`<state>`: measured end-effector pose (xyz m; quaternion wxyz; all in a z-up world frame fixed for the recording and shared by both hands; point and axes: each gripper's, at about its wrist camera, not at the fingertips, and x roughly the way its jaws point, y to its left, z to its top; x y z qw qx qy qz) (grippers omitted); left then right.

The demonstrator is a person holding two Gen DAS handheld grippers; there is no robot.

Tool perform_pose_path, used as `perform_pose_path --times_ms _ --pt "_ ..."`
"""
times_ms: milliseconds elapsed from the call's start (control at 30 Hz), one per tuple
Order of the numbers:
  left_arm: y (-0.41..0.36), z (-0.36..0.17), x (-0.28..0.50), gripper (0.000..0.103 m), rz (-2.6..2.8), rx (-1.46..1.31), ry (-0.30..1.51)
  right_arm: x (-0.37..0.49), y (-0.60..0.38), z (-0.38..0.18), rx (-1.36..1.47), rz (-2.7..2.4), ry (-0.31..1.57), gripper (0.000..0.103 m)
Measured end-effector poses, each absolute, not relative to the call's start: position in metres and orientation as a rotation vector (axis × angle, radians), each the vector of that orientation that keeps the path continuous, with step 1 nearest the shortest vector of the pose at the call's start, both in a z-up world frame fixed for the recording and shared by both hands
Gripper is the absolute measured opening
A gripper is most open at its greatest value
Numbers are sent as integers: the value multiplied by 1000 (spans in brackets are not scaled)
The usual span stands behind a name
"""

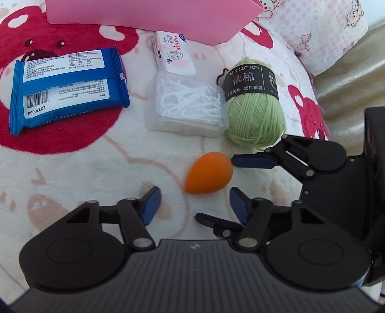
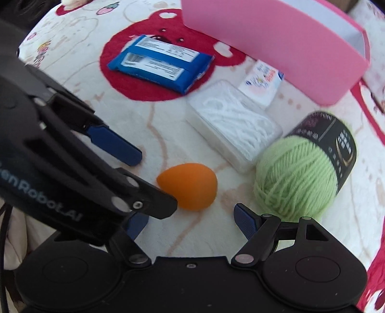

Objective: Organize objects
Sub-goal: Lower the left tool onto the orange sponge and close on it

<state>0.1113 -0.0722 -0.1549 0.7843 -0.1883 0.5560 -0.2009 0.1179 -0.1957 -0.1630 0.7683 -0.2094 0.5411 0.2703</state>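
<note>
Left tool: released, blue pads standing either side of the orange sponge, apparently clear of it. Right tool: released, holding nothing, one pad just beside the same sponge. The sponge lies on the bed blanket. Beyond it: green yarn, clear floss box, tissue pack, blue wipes, pink box at the far edge.

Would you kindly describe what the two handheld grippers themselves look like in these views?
Both the left gripper and the right gripper are matte black plastic, with round pivot housings, silver rivets on scissor linkages and a ribbed base plate. Their fingers end in dark blue ribbed pads. The left one's side carries pale lettering, and a thin black cable runs beside it.
</note>
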Motion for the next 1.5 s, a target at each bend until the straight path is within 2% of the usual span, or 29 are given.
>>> perform_pose_path --times_ms 133,233,300,367,433,533,767,1033,1233,1500 --pt "-70 -157 111 49 -428 -427 1198 119 -198 -160 -413 598 1160 70" --pt "-73 -158 111 48 -434 -423 1183 119 -196 -162 -449 568 1132 70" --pt "-77 -158 111 48 -429 -391 1172 120 -195 -164 -456 572 1137 67" --pt "-78 -158 112 47 -430 -388 1159 120 -193 -163 -460 581 1130 56" --pt "-78 -157 113 42 -440 -397 1152 119 -193 -161 -452 598 1124 50" --pt "-78 -157 112 34 -453 -423 1145 119 -193 -160 -443 605 1125 48" --pt "-68 -158 112 33 -445 -527 1142 118 -193 -155 -412 600 1117 47" --pt "-70 -145 109 33 -458 -480 1097 115 -191 -144 -389 571 1091 47" --pt "-66 -136 106 32 -469 -503 1075 115 -194 -131 -338 583 1059 56" --pt "-63 -130 102 32 -479 -486 1066 108 -189 -122 -347 591 1025 56"
